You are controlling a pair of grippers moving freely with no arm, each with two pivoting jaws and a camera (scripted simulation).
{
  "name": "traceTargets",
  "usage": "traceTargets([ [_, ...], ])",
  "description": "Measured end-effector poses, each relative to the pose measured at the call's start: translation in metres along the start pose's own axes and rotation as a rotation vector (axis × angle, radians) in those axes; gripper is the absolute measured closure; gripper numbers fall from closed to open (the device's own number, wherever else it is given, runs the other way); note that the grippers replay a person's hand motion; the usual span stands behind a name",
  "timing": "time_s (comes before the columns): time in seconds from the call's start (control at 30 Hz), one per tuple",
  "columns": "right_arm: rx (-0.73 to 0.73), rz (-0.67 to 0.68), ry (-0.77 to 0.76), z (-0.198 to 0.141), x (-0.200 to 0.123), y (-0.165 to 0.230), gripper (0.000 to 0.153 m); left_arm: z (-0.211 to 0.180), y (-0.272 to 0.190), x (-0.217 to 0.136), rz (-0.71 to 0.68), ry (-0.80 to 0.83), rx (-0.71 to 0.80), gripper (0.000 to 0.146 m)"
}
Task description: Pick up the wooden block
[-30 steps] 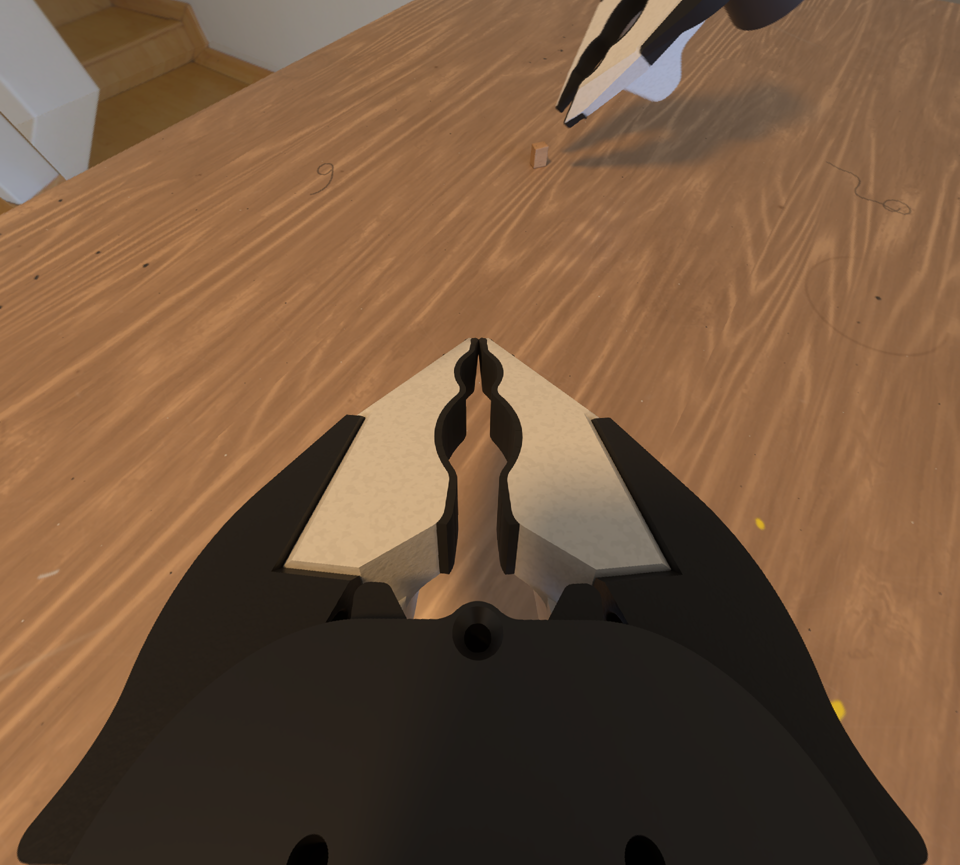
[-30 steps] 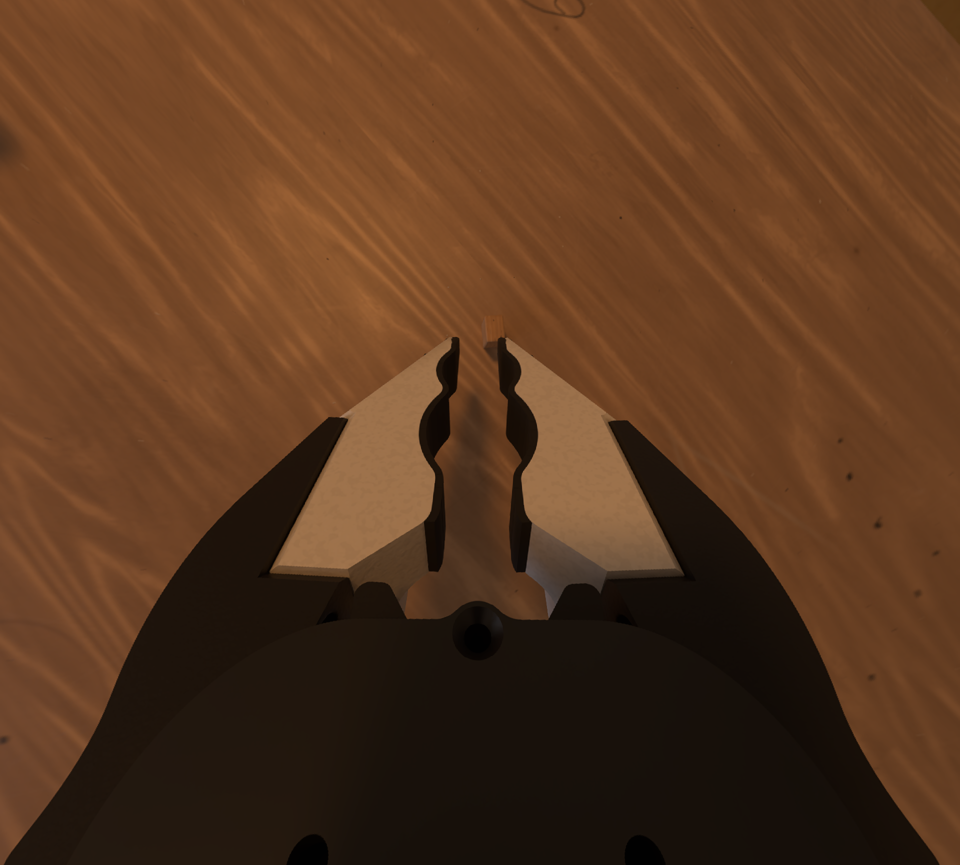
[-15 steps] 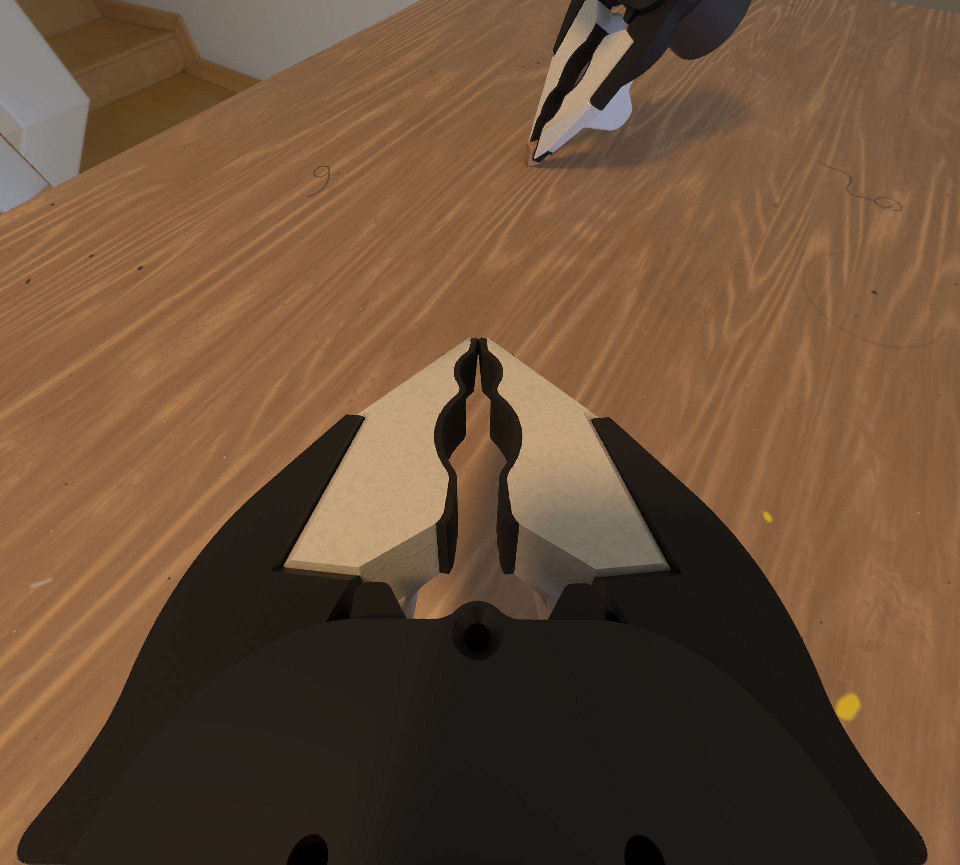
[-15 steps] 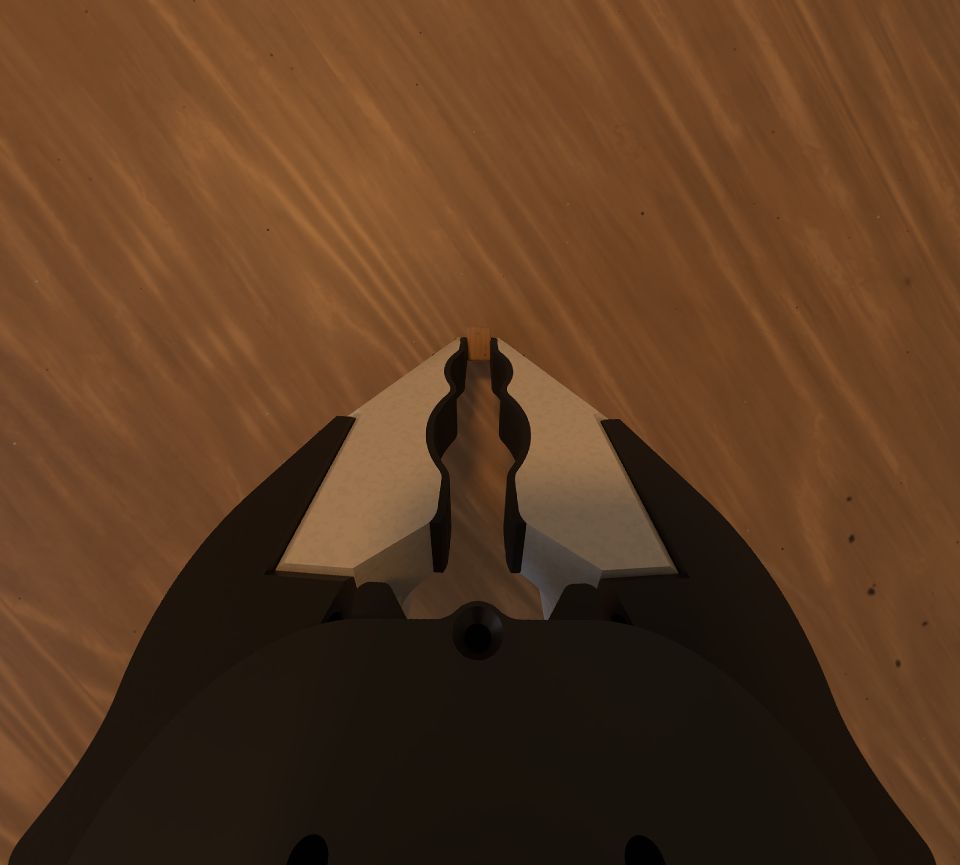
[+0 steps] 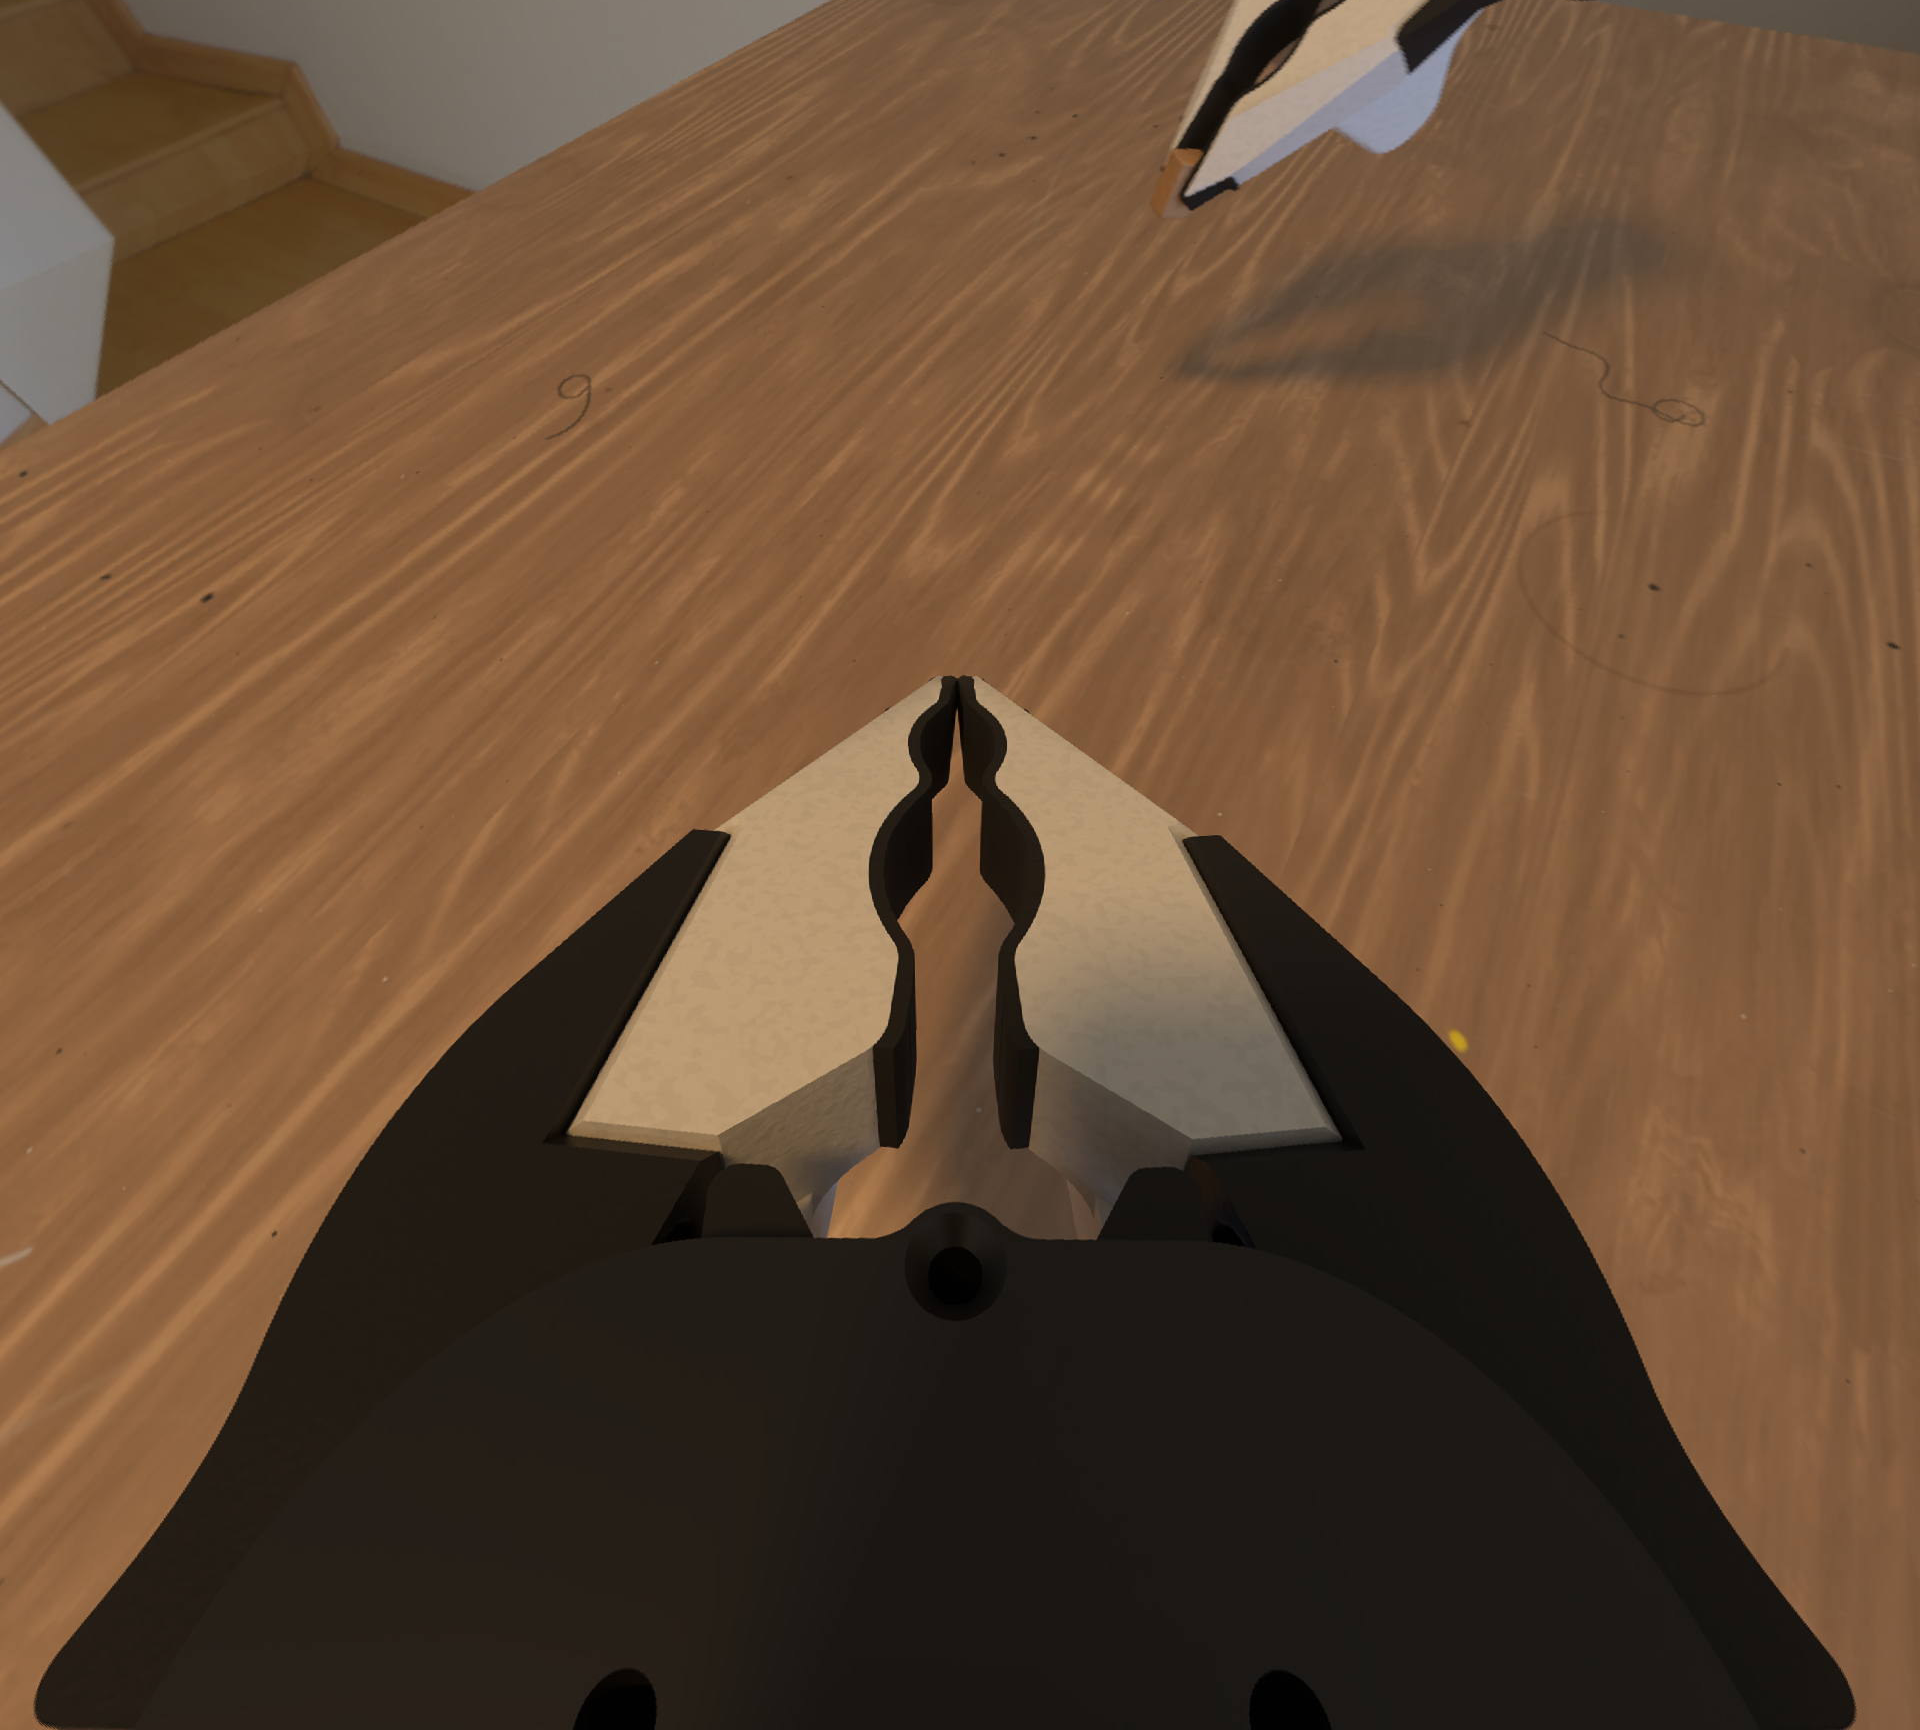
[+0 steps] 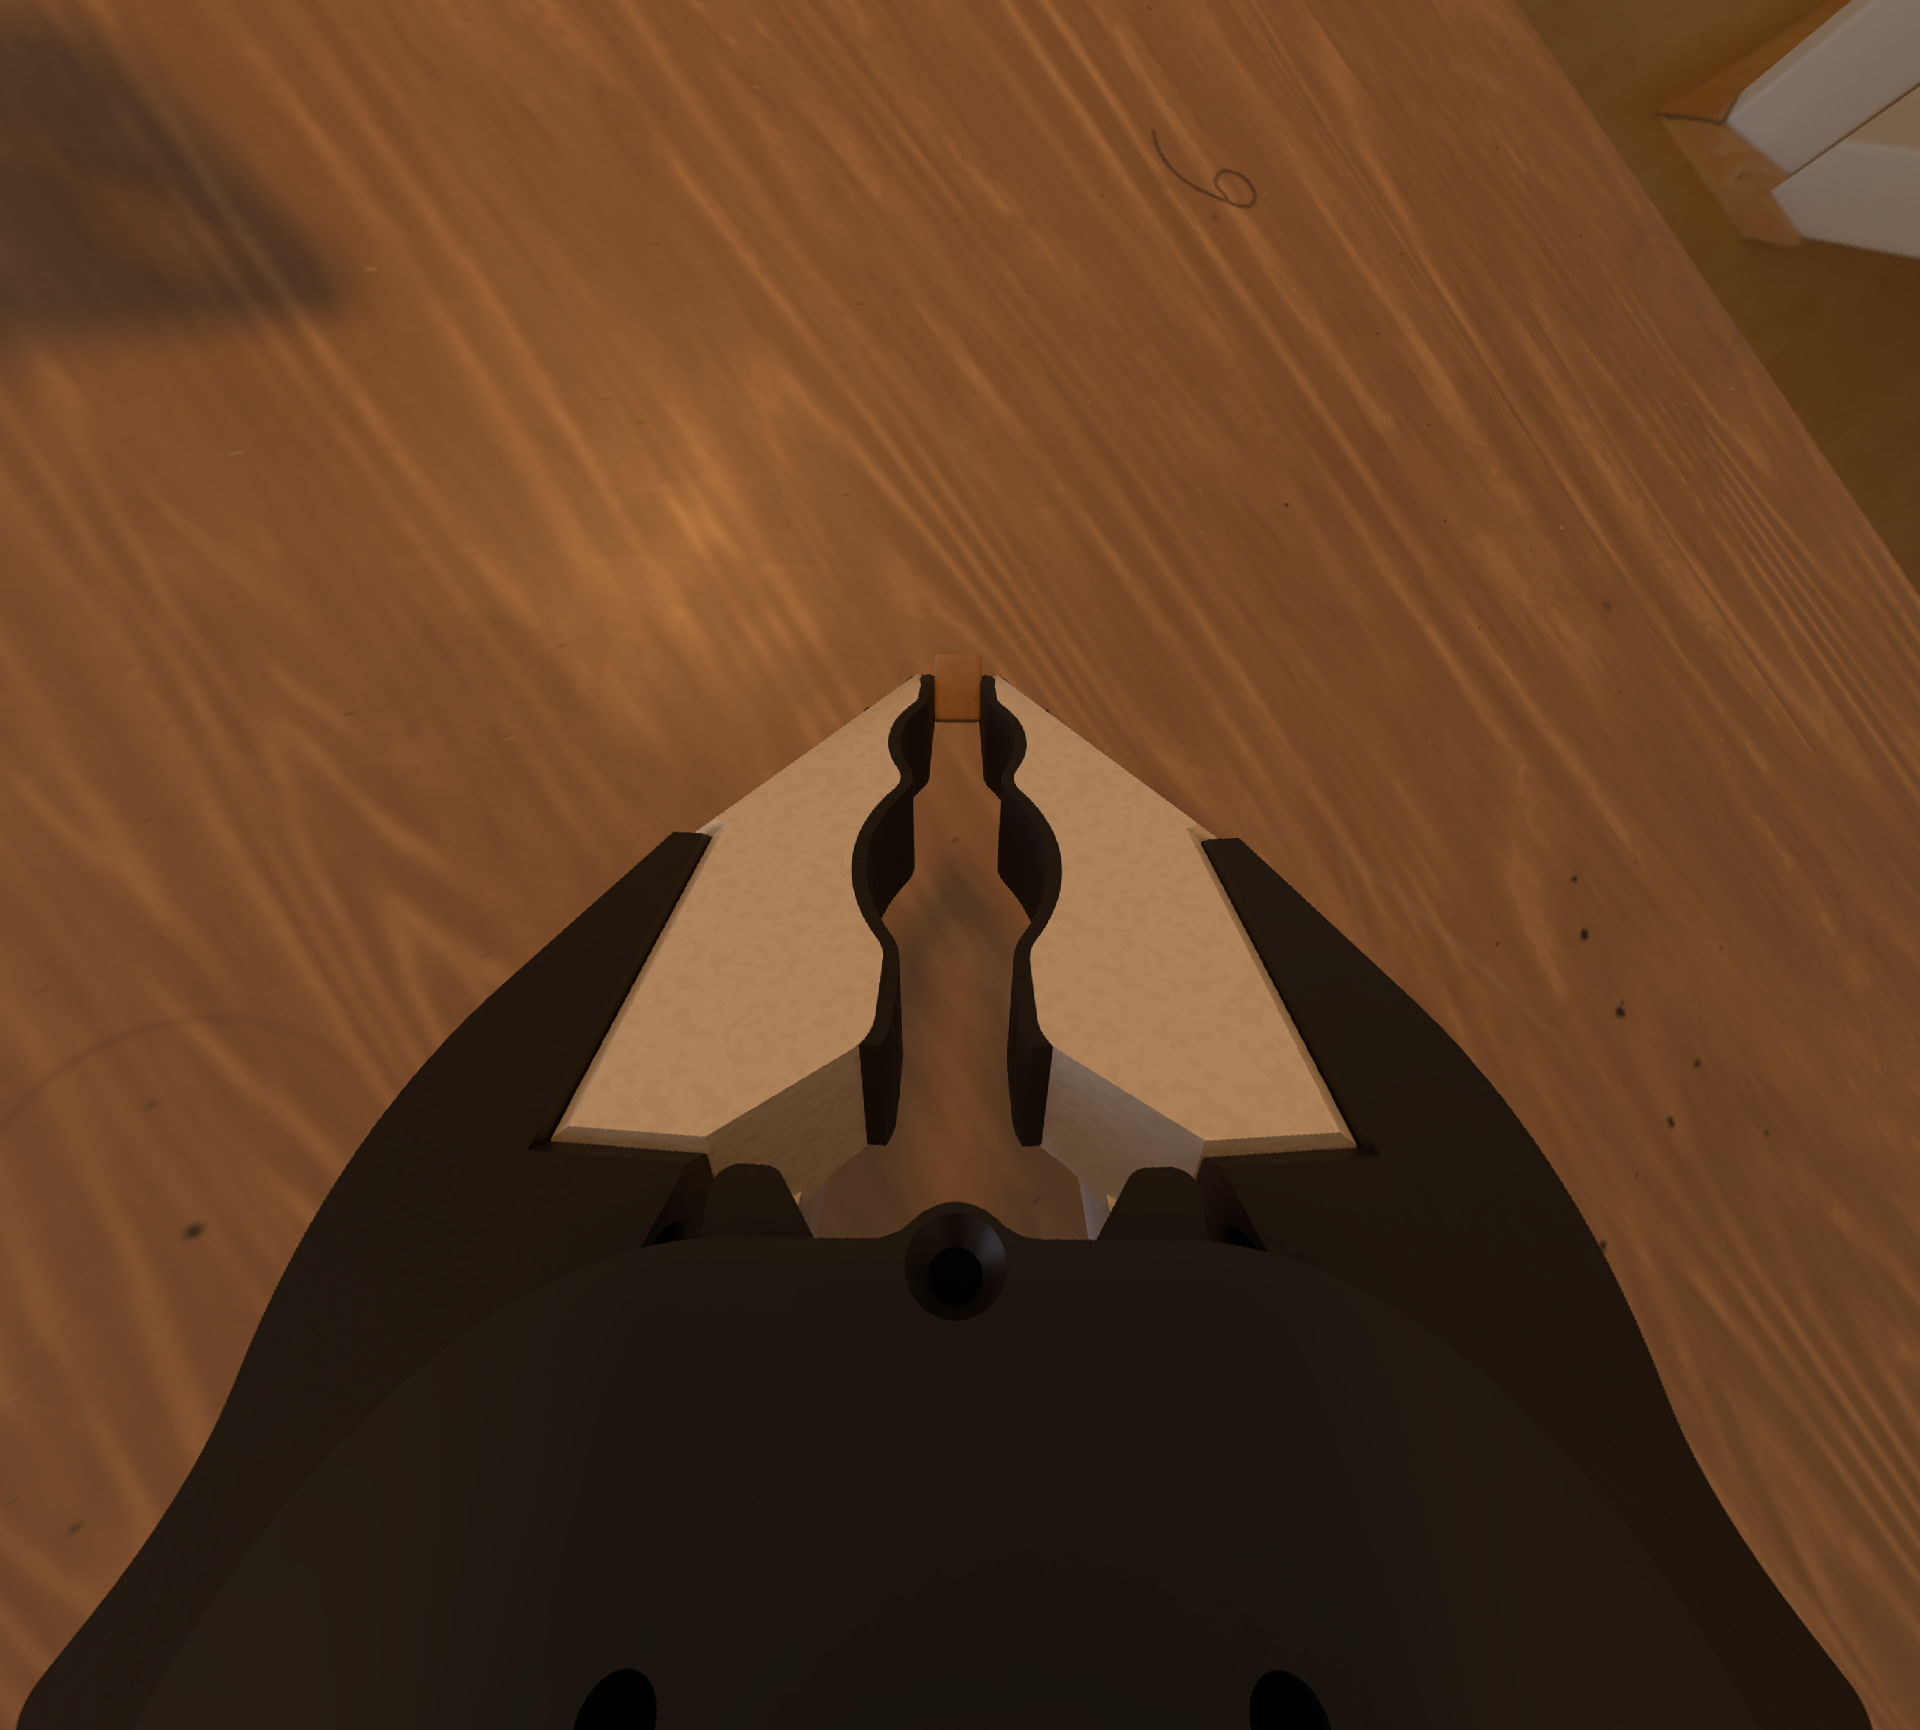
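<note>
The small wooden block point(image 6: 957, 689) is pinched between the tips of my right gripper point(image 6: 957, 693), which is shut on it and holds it above the wooden table point(image 6: 727, 330). In the left wrist view the right gripper point(image 5: 1195, 189) hangs in the air at the upper right with the block point(image 5: 1174, 182) at its tips, and its shadow lies on the table below. My left gripper point(image 5: 957, 688) is shut and empty, low over the near part of the table point(image 5: 520, 641).
The table edge runs along the left in the left wrist view, with wooden stairs point(image 5: 156, 122) and a white block point(image 5: 42, 288) beyond it. In the right wrist view the table edge and a white step point(image 6: 1849, 122) lie at the upper right.
The right gripper closed on the block on the table and has lifted it clear; its shadow has separated from it. The left gripper has stayed shut and nearly still.
</note>
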State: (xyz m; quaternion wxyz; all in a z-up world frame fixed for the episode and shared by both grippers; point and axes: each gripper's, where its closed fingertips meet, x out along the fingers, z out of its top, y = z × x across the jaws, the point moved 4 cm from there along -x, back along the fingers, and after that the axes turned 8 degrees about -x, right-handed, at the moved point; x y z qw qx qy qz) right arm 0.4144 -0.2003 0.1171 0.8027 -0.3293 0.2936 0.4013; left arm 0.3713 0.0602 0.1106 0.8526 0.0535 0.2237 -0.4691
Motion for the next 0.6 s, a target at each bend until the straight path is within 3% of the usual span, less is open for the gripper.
traceTargets([
  [0.27,0.055,0.02,-0.064,-0.005,-0.046,0.059,0.145,0.009,-0.026,0.001,-0.085,0.007,0.06,0.142],
  [0.6,0.043,0.089,-0.101,-0.04,-0.058,0.141,0.145,0.007,-0.106,0.025,-0.292,0.113,0.176,0.135],
])
